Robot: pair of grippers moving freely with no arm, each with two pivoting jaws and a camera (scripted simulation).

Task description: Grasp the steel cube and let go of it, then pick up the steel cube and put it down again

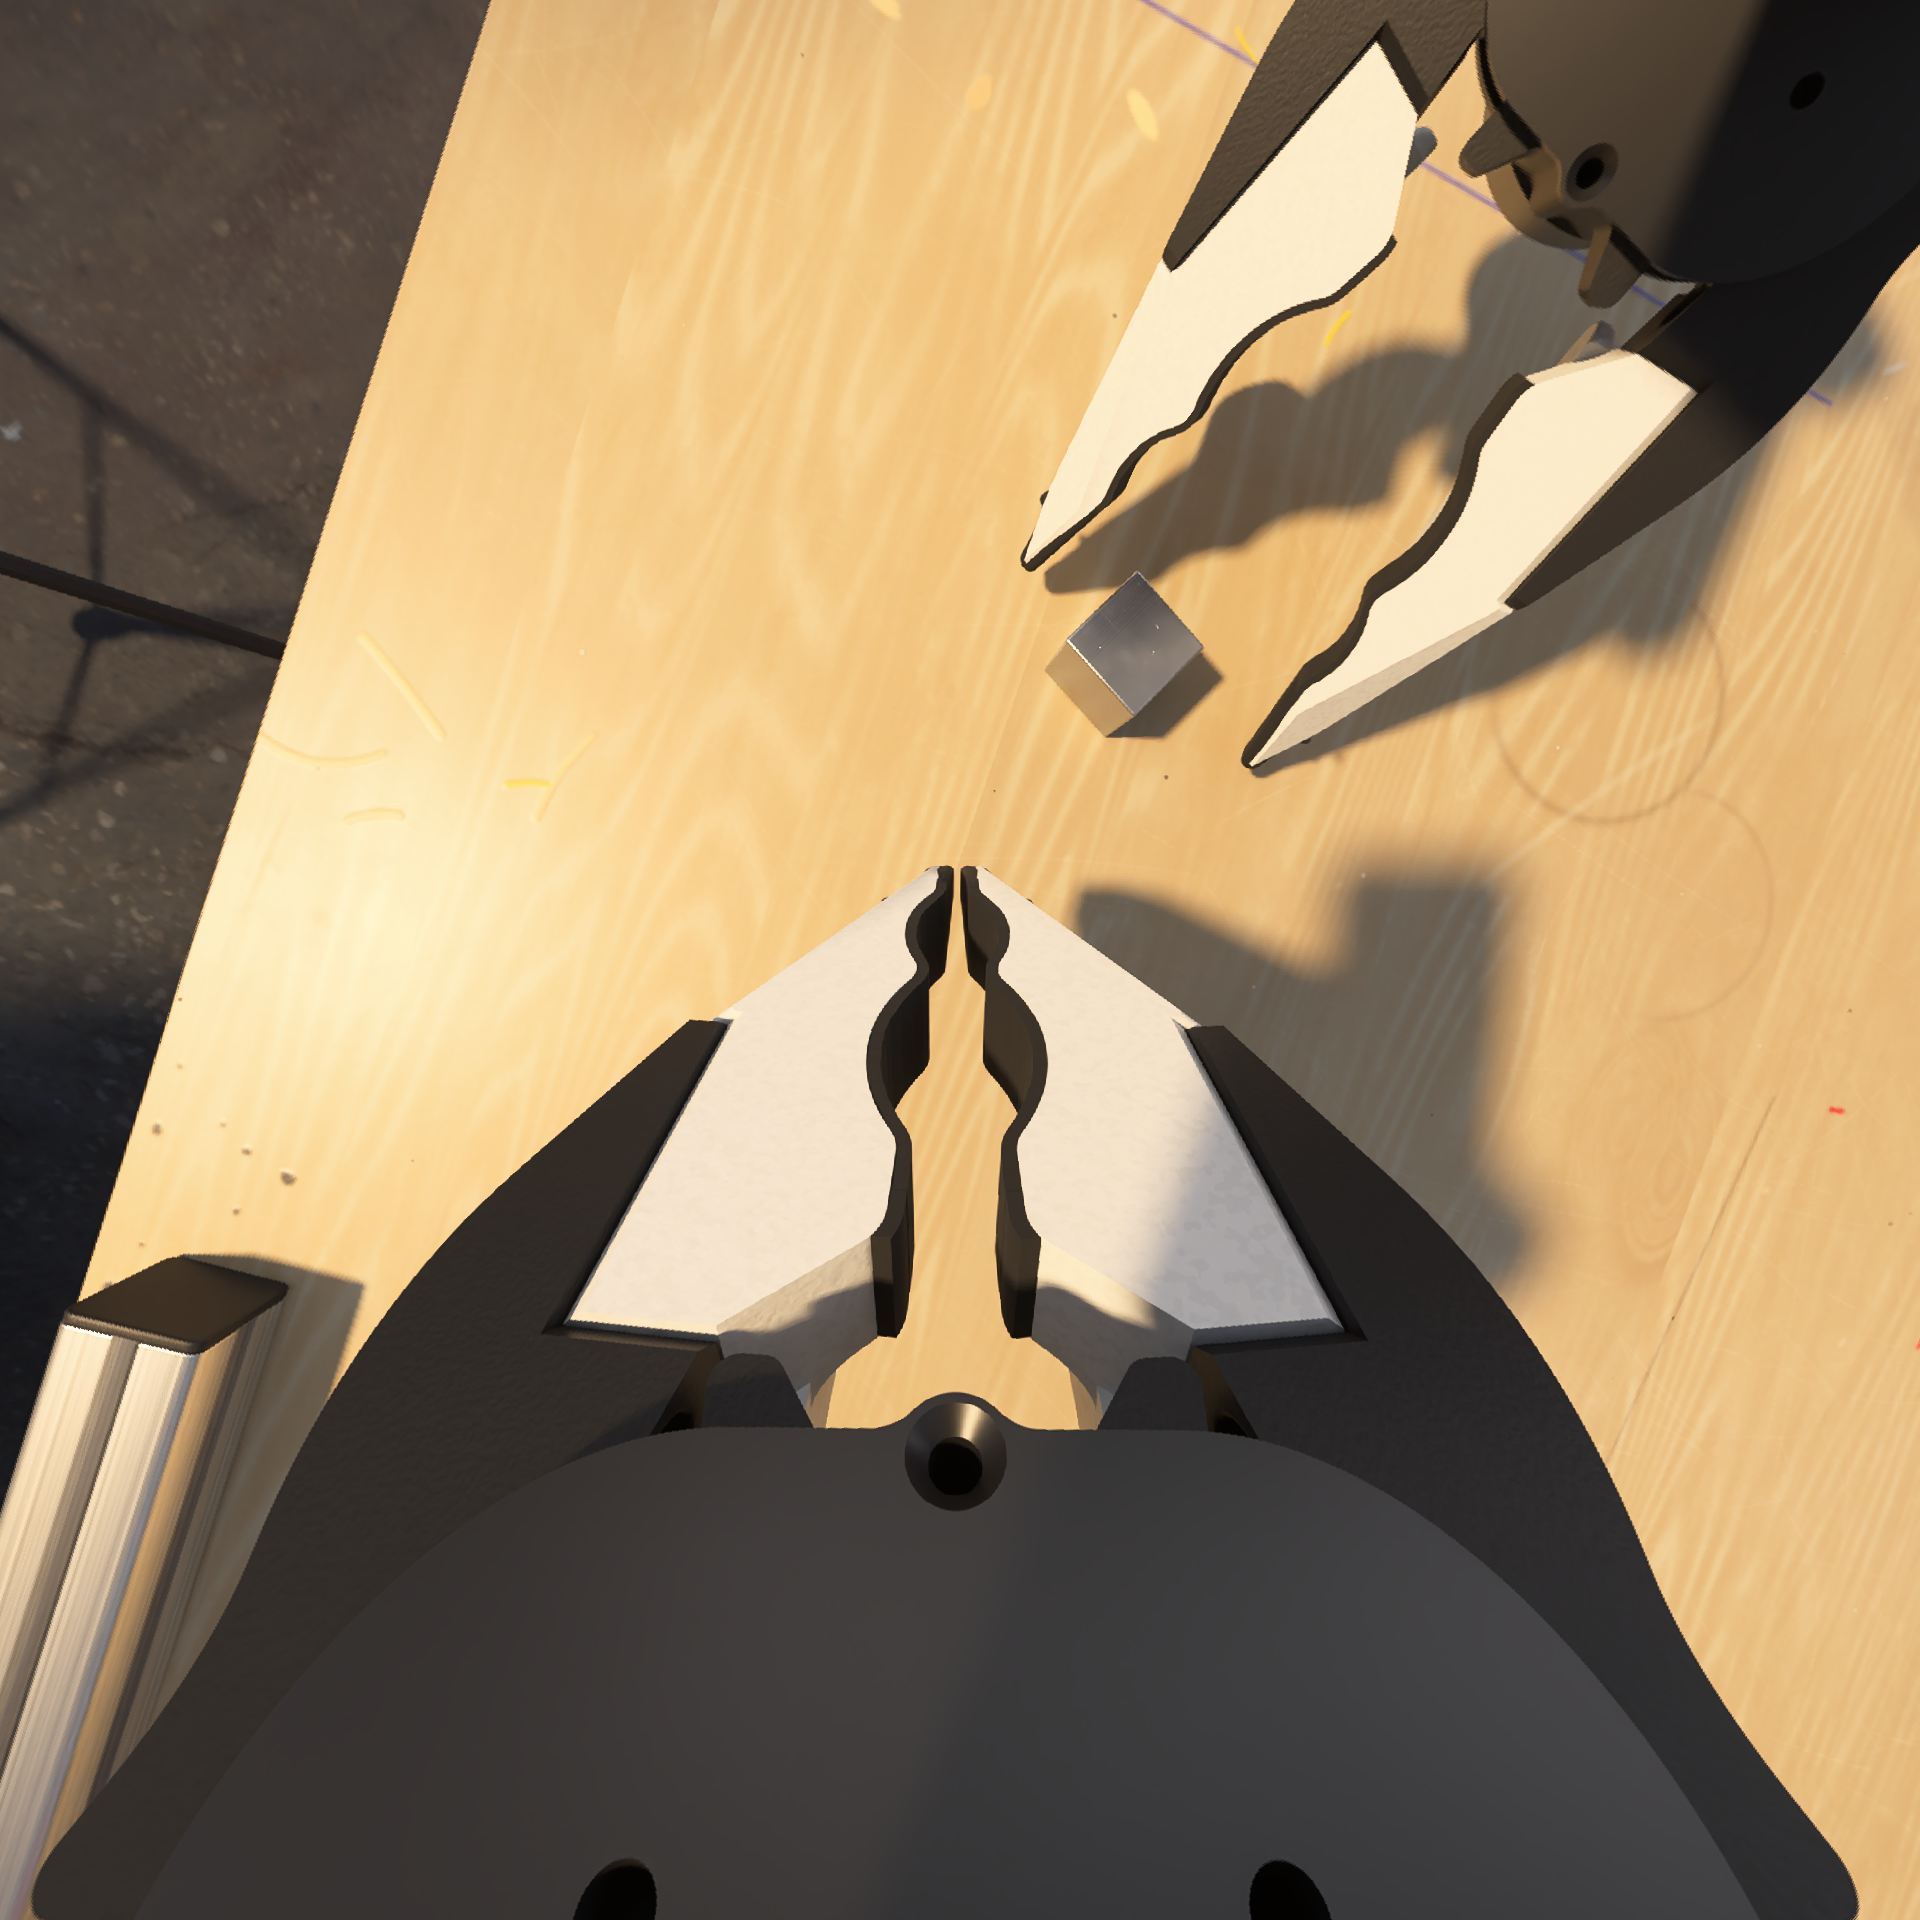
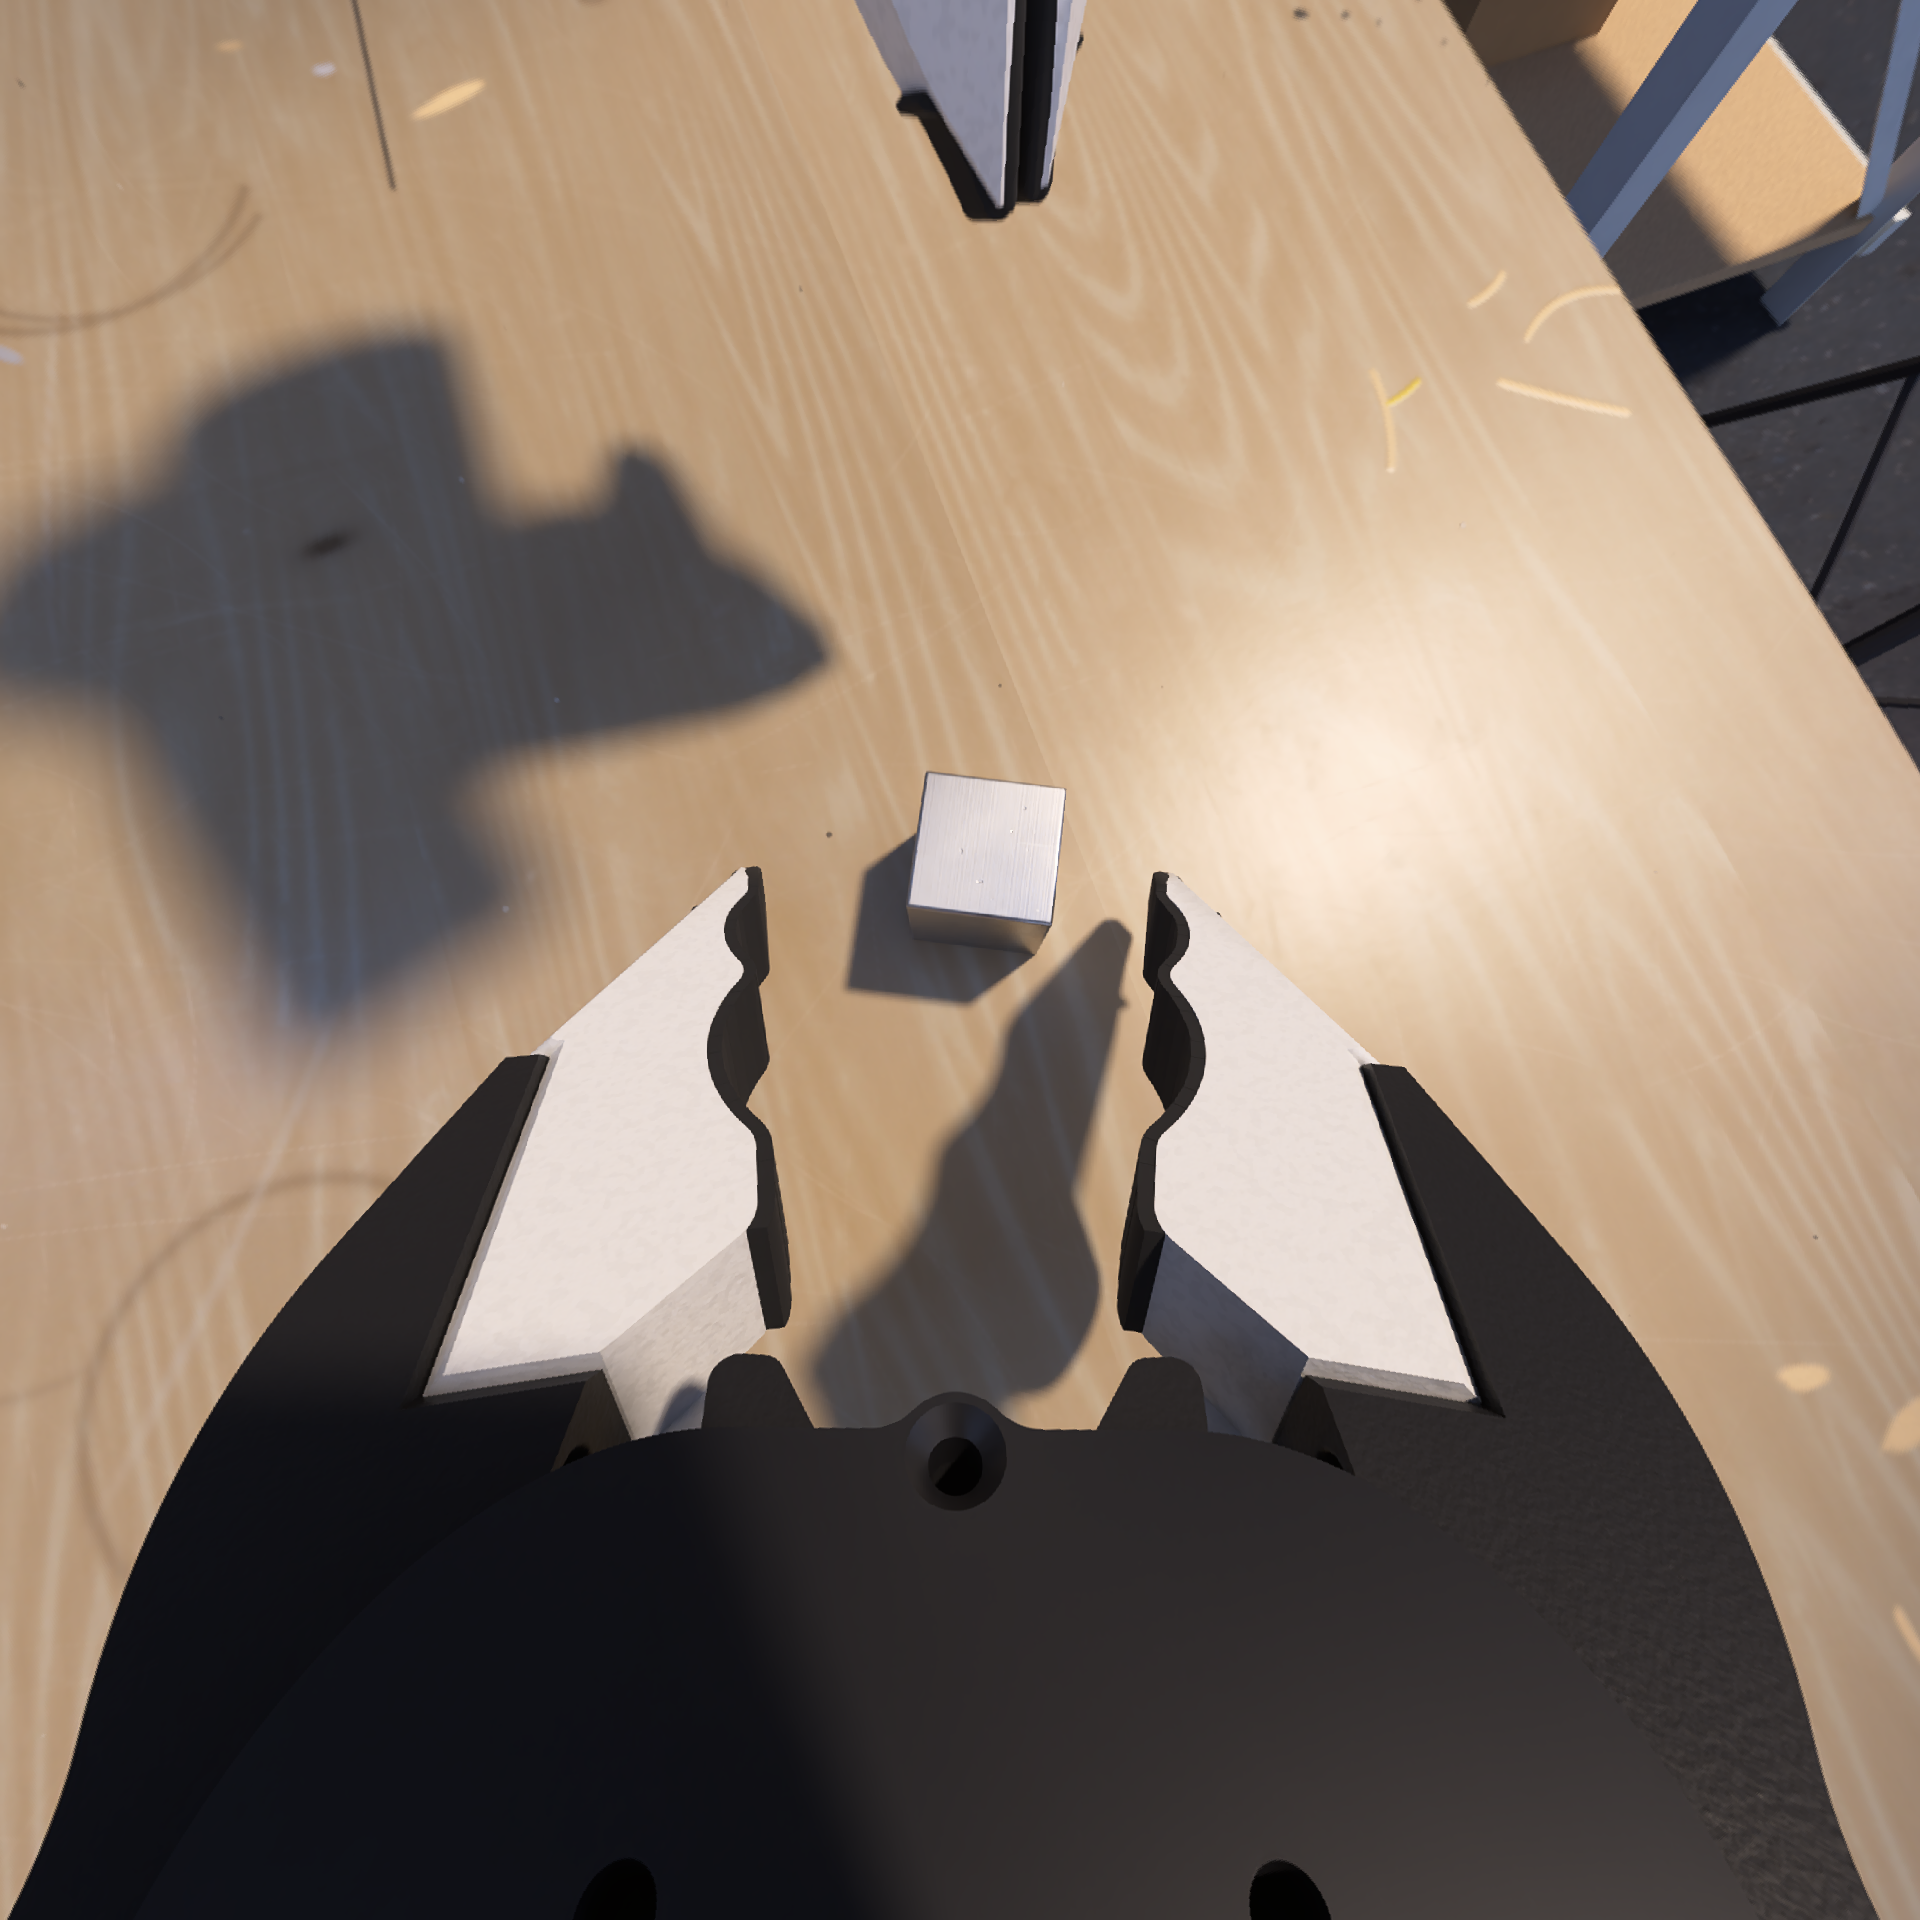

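A small steel cube (image 1: pixel 1130 652) rests on the wooden table (image 1: pixel 675 520). In the right wrist view the steel cube (image 2: pixel 987 858) lies just ahead of my right gripper (image 2: pixel 956 883), whose jaws stand wide open and empty; the cube is a little beyond the fingertips, not touched. In the left wrist view the right gripper (image 1: pixel 1143 660) hovers with its tips on either side of the cube. My left gripper (image 1: pixel 956 878) is shut and empty, a short way from the cube. It also shows at the top of the right wrist view (image 2: pixel 1013 203).
An aluminium bar (image 1: pixel 114 1475) lies near the table's edge in the left wrist view. The table edge runs along the dark floor (image 1: pixel 156 312). A metal frame (image 2: pixel 1704 135) stands beyond the table's far right edge. Small yellow shavings (image 2: pixel 1558 395) lie scattered.
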